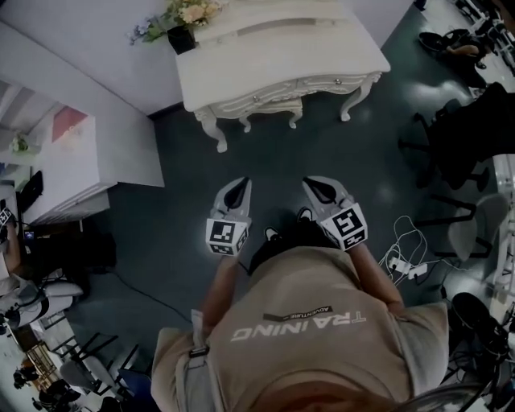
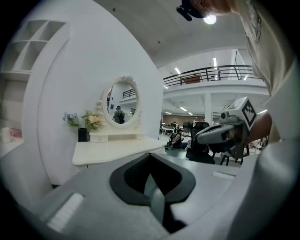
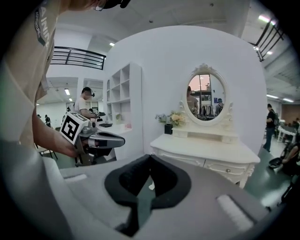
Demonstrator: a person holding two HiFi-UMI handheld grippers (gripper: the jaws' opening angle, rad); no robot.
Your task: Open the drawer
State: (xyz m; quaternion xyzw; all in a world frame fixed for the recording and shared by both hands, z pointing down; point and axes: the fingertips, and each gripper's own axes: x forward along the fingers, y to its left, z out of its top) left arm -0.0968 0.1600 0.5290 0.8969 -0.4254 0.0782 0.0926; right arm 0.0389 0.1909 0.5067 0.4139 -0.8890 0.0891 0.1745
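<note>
Left gripper (image 1: 237, 187) and right gripper (image 1: 318, 187) clenched on nothing, short of the dressing table (image 1: 322, 50).
Its white, knobbed drawer (image 3: 221, 167) sits closed in the carved front; flowers (image 1: 189, 12) on its back corner, oval mirror (image 3: 204, 96) above, dark floor (image 1: 161, 233) beneath.

White carved dressing table (image 1: 282, 56) on curved legs stands on dark teal floor (image 1: 161, 233), against the wall. On top: black vase of pale flowers (image 1: 182, 36) at one back corner, oval white-framed mirror (image 3: 205, 96). Front drawers (image 3: 220, 168) shut. White power strip with cables (image 1: 406, 265) lies on the floor.
</note>
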